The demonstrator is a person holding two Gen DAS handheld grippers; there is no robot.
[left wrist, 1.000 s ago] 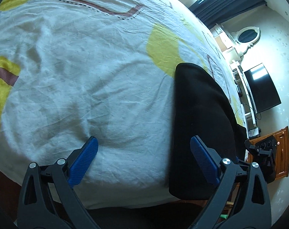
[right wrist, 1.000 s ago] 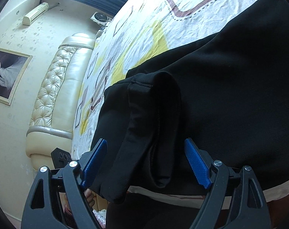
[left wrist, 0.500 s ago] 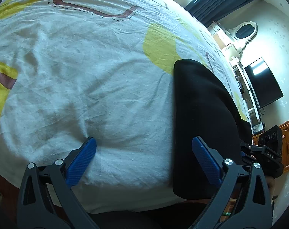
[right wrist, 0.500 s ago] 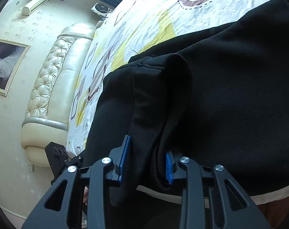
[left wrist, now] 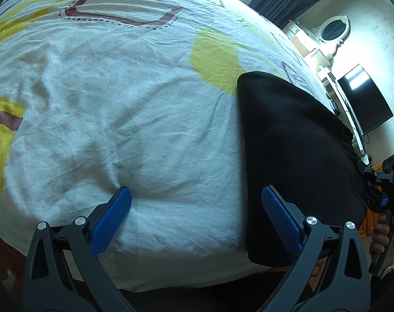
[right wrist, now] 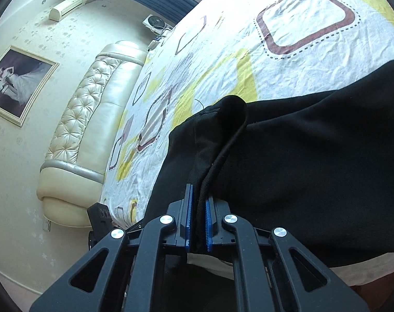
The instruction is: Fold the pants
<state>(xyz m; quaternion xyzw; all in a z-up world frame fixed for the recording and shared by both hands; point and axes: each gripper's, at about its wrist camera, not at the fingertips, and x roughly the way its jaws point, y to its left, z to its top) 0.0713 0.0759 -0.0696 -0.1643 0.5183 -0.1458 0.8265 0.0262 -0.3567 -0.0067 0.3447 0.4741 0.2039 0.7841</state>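
Observation:
The black pants point(left wrist: 295, 156) lie on the bed near its front edge, at the right of the left wrist view. My left gripper point(left wrist: 197, 208) is open and empty over the white sheet, its right finger at the pants' left edge. In the right wrist view my right gripper point(right wrist: 198, 223) is shut on a raised fold of the black pants point(right wrist: 313, 161) at their end. The right gripper also shows at the far right of the left wrist view point(left wrist: 378, 189), at the pants' other end.
The bed sheet point(left wrist: 106, 104) is white with yellow and brown shapes and is wrinkled. A padded cream headboard point(right wrist: 87, 119) stands at the left. A TV point(left wrist: 363, 101) and a dresser with an oval mirror point(left wrist: 334, 28) stand beyond the bed.
My right gripper closed from wide open onto the fold of the pants and lifted it a little. My left gripper stayed open and shifted slightly.

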